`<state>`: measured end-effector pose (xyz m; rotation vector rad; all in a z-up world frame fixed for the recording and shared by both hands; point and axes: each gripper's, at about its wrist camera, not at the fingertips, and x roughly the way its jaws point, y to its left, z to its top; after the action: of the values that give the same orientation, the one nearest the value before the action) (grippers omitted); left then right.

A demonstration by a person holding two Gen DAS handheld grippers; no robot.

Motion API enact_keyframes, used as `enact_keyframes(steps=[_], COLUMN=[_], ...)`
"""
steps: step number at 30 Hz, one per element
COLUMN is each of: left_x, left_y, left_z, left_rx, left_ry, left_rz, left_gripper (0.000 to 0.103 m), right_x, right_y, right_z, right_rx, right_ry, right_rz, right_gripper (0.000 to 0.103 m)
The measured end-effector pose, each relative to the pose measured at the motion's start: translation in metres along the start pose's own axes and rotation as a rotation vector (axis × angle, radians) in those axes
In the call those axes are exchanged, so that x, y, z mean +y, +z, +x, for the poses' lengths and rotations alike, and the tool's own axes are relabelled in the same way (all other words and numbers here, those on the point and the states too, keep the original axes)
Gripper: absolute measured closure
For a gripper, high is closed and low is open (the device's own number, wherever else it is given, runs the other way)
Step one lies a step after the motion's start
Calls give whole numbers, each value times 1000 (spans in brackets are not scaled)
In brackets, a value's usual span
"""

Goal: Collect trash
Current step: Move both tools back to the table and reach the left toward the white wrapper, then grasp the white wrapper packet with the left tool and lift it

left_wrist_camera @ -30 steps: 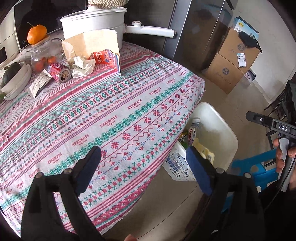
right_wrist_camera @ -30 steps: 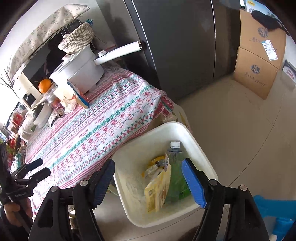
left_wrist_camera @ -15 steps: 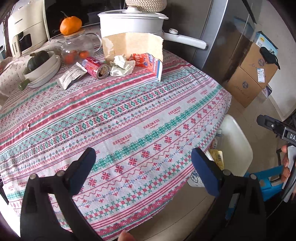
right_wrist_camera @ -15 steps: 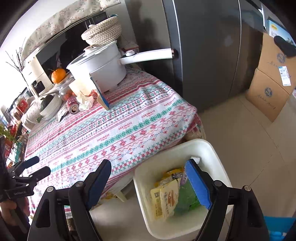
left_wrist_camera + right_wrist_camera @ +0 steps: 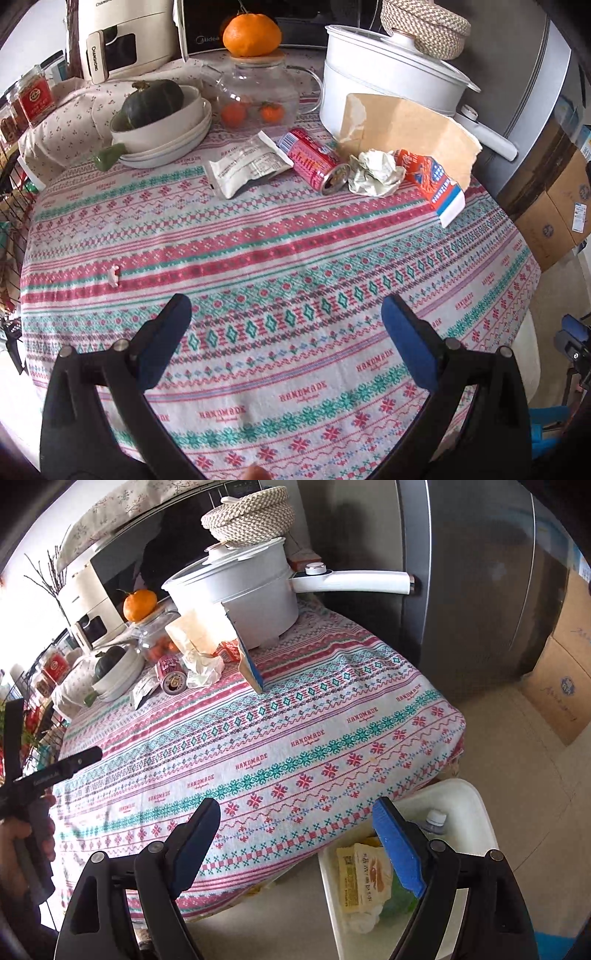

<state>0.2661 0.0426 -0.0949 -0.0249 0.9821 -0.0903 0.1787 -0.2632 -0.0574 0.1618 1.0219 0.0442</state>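
Note:
Trash lies at the far side of the patterned tablecloth [image 5: 280, 266]: a white foil packet [image 5: 245, 171], a red can [image 5: 316, 166] on its side, a crumpled paper wad [image 5: 376, 173], a red and blue carton [image 5: 430, 181] and a torn brown cardboard piece [image 5: 406, 125]. My left gripper [image 5: 286, 332] is open and empty over the near part of the table. My right gripper [image 5: 295, 834] is open and empty at the table's edge, beside the white bin [image 5: 476, 812], which holds a yellow packet [image 5: 360, 878] and a bottle [image 5: 434, 819]. The can [image 5: 173, 672] and wad [image 5: 203, 668] also show in the right wrist view.
A white pot [image 5: 388, 74] with a long handle, a glass teapot [image 5: 255, 92] topped by an orange, and a bowl with a green squash [image 5: 155, 107] stand behind the trash. A small white scrap [image 5: 113, 276] lies at the left. Cardboard boxes [image 5: 565, 672] stand on the floor.
Both grippers have swung from the bin and floor toward the table. The left one now faces the trash pile, which looks closer. Both stay open and empty.

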Motion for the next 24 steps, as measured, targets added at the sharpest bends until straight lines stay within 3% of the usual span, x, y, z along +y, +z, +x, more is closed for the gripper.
enact_keyframes(steps=[4,14,19,24], left_x=[8,1,3,13], left_y=[26,70,88,105], left_z=[33,120,144,154], left_rx=[-36,-44,-36,-28], left_ry=[84,172,174,129], left_rz=[92,277,278,233], left_gripper=[6,29,32,48], right_x=[7,6,1,5], right_y=[4,14,18,18], right_z=[10,39,48,59], right_rx=[6,49,62,78], right_ry=[-3,-41,-34,-41], right_rz=[-16,-56,-39,-48], right_gripper=[17,17,17,17])
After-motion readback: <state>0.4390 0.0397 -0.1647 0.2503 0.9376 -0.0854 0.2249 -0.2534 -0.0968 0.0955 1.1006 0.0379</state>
